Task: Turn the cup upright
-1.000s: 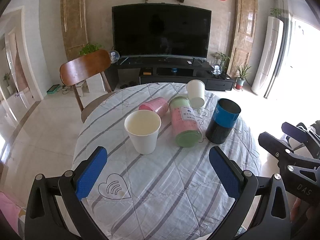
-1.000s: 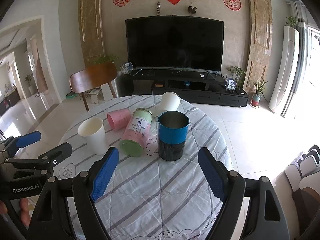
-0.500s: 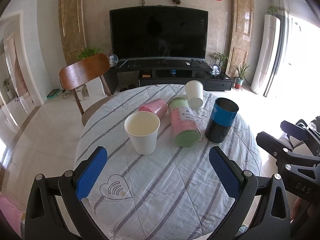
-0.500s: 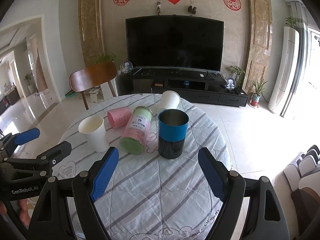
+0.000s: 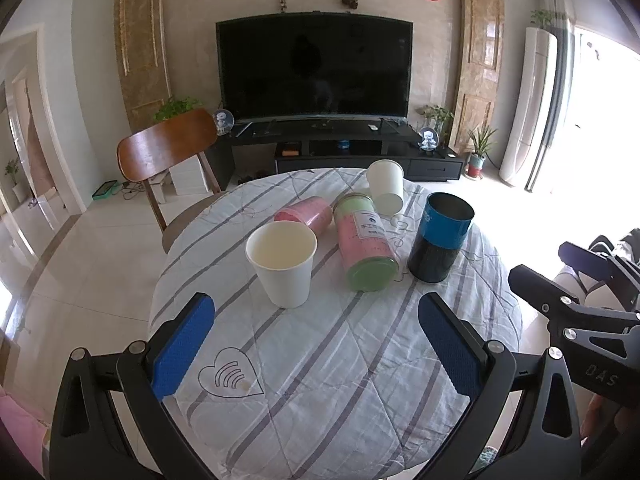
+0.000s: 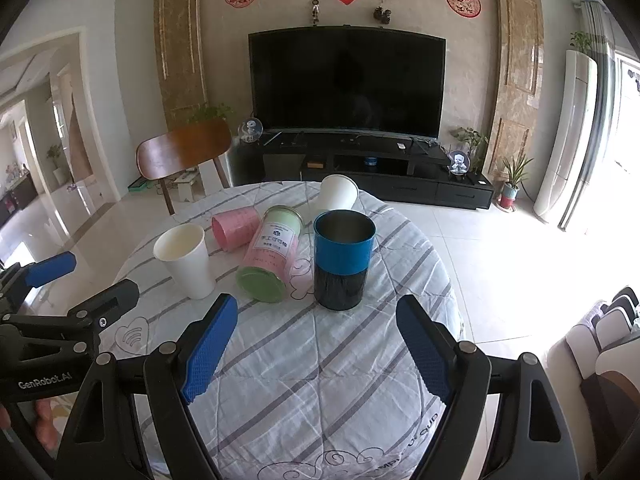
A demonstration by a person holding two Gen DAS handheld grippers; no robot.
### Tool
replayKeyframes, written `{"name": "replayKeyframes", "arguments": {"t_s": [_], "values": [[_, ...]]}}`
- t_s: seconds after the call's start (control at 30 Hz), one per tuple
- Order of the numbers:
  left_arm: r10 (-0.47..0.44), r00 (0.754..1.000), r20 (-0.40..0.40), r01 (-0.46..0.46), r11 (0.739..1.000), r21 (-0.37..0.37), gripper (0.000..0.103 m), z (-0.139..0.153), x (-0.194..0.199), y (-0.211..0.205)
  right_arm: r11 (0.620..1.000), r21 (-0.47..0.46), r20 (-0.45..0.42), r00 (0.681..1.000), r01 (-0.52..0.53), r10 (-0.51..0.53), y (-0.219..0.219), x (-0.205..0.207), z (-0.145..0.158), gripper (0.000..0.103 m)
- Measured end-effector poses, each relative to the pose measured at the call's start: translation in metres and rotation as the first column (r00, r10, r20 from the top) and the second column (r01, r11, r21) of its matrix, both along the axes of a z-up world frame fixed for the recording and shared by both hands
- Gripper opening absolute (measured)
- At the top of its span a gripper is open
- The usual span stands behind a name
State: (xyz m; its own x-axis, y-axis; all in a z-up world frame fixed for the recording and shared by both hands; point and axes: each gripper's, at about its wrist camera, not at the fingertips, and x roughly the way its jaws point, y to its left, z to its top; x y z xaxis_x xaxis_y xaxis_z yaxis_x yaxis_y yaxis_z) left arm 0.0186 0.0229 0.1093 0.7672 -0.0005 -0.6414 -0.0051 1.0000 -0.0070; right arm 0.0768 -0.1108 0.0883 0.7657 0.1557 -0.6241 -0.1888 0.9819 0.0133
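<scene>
On the round table a pink cup [image 5: 306, 213] [image 6: 236, 226] lies on its side. A white paper cup [image 5: 386, 186] [image 6: 339, 192] at the far edge is tilted over. Another white paper cup [image 5: 282, 262] [image 6: 184, 258] stands upright. A pink canister with a green lid [image 5: 366, 248] [image 6: 272, 254] lies on its side. A blue and black tin [image 5: 440, 236] [image 6: 342, 258] stands upright. My left gripper [image 5: 316, 348] is open and empty, above the table's near side. My right gripper [image 6: 318, 350] is open and empty, in front of the tin.
The table wears a white cloth with grey stripes [image 5: 340, 360]. A wooden chair [image 5: 168, 148] stands at its far left. A TV [image 5: 314, 68] on a black stand fills the back wall. Tiled floor surrounds the table.
Both views have shifted only slightly; the left gripper has drawn back a little. Nothing on the table has moved and both grippers stay open.
</scene>
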Motion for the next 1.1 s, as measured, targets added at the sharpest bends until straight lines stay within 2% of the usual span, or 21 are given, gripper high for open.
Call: {"name": "replayKeyframes", "arguments": {"t_s": [1.1], "values": [[-0.02,1.0,0.015,0.02,1.0,0.011,0.103,0.0003,-0.0043,-0.0075,1.0,-0.004,-0.008,1.0,0.01,-0.01,-0.0024,0.0,-0.0058,0.083]]}}
